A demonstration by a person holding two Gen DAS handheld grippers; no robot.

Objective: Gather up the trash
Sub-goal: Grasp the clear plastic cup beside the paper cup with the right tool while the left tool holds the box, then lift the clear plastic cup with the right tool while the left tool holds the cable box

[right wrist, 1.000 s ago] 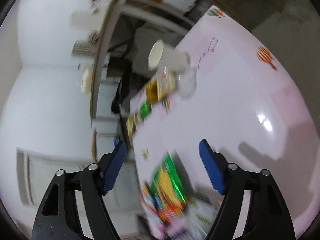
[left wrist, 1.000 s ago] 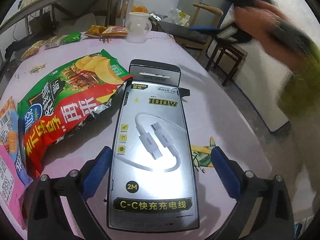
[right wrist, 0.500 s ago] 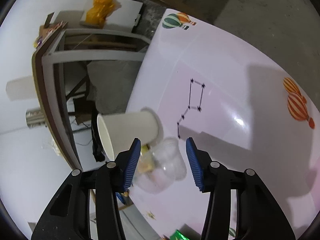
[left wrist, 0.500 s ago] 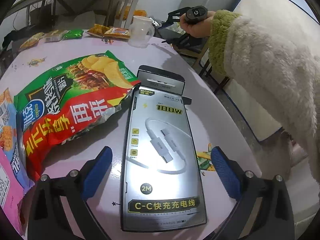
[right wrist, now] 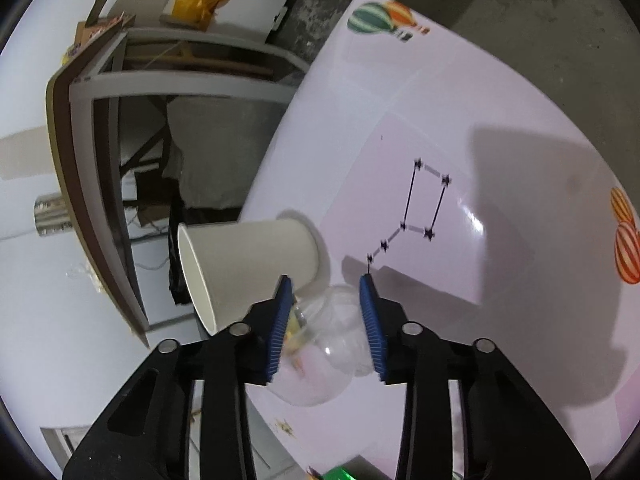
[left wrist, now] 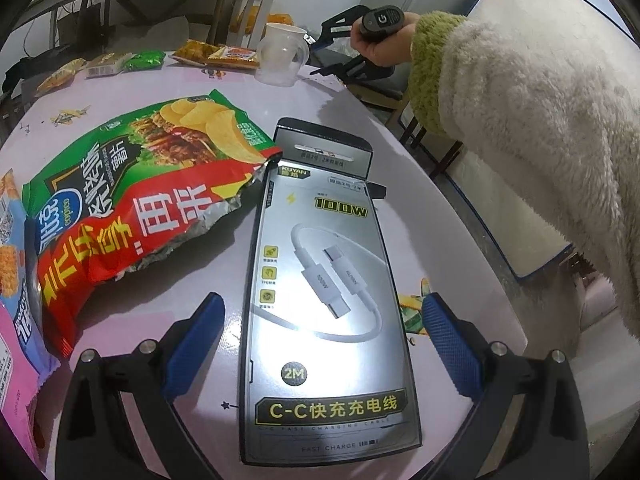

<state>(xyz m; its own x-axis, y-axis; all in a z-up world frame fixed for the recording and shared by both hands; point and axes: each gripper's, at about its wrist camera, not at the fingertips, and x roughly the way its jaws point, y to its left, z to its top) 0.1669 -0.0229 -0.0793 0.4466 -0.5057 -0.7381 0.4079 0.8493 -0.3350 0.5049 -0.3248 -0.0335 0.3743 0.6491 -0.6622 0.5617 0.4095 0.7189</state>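
In the left wrist view my left gripper (left wrist: 320, 320) is open, its blue pads either side of a silver cable package (left wrist: 328, 308) lying flat on the pink table. A green and red crisp bag (left wrist: 132, 204) lies to its left. At the far side a clear plastic cup (left wrist: 282, 56) stands by a white paper cup (left wrist: 284, 34), with my right gripper (left wrist: 332, 46) next to them. In the right wrist view my right gripper (right wrist: 326, 312) has closed around the clear plastic cup (right wrist: 332, 344), pads on its walls. The white paper cup (right wrist: 248, 264) stands just beside it.
Small snack wrappers (left wrist: 216, 54) lie at the table's far edge, with more packets (left wrist: 12, 280) at the left. A shelf unit (right wrist: 100, 120) stands beyond the table. The table edge (left wrist: 460, 216) curves along the right, with a chair and a mattress beyond.
My right gripper swung in to the clear cup and narrowed its jaws around it. My left gripper stayed open over the cable package, drifting slightly.
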